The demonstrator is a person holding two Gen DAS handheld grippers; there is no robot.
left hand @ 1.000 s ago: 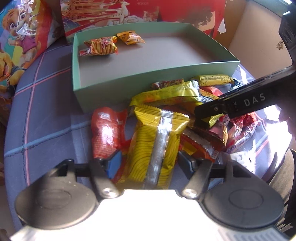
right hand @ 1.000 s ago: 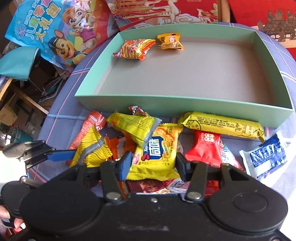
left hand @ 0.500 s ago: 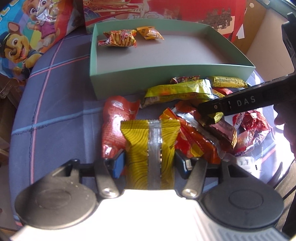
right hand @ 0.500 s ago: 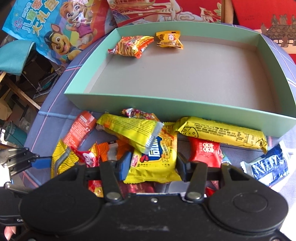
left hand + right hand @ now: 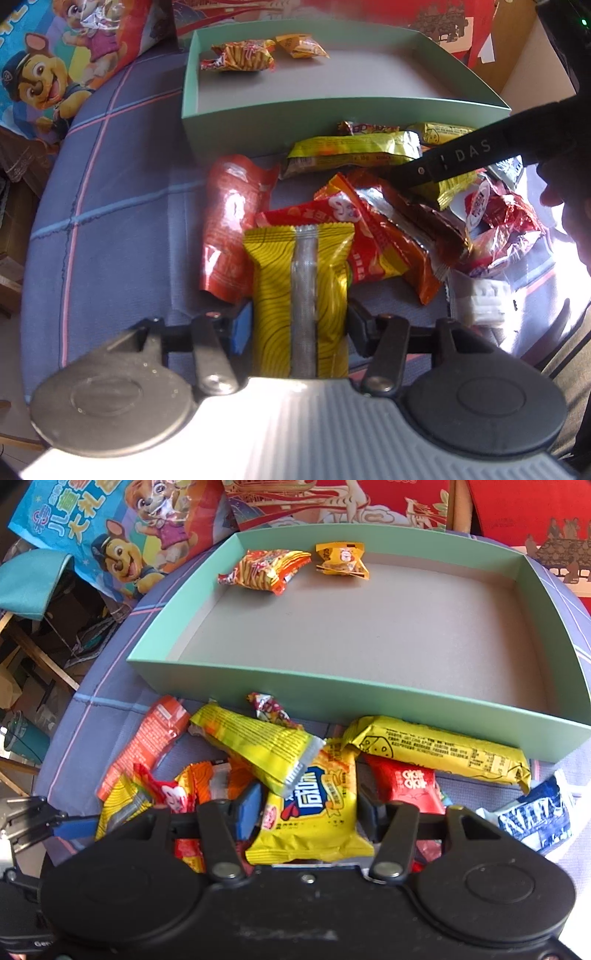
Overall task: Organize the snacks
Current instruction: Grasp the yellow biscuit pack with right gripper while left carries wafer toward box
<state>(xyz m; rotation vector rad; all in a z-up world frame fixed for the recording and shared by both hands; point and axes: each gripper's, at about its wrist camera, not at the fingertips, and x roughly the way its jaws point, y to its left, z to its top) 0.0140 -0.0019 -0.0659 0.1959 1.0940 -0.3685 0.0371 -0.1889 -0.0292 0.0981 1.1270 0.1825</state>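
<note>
A blue-grey checked tablecloth [image 5: 92,716] is spread over the table, and a shallow mint-green box [image 5: 332,698] is set on it toward the far edge, its grey floor mostly bare. Behind the box, past the far left edge of the table, a cartoon-dog gift bag [image 5: 110,528] is propped. In the far left corner of the box an orange-and-yellow striped snack packet [image 5: 264,570] is laid, with a small orange candy pack [image 5: 341,559] just beside it on its right. Against the near wall of the box, a heap of wrapped snacks is piled on the cloth: a long yellow bar [image 5: 439,749] is seen along the wall, a red pouch [image 5: 229,225] at the left of the heap, and a blue-and-white packet [image 5: 535,812] at the right. The left gripper [image 5: 299,325] is seen with its jaws closing, and a yellow wavy-striped packet with a silver seam [image 5: 303,291] is pinched between its pads at the near left side of the heap. The right gripper [image 5: 308,810] is clamped on a yellow biscuit packet with blue lettering [image 5: 314,812], which is partly overlapped by a slanted yellow wrapper [image 5: 258,746].
</note>
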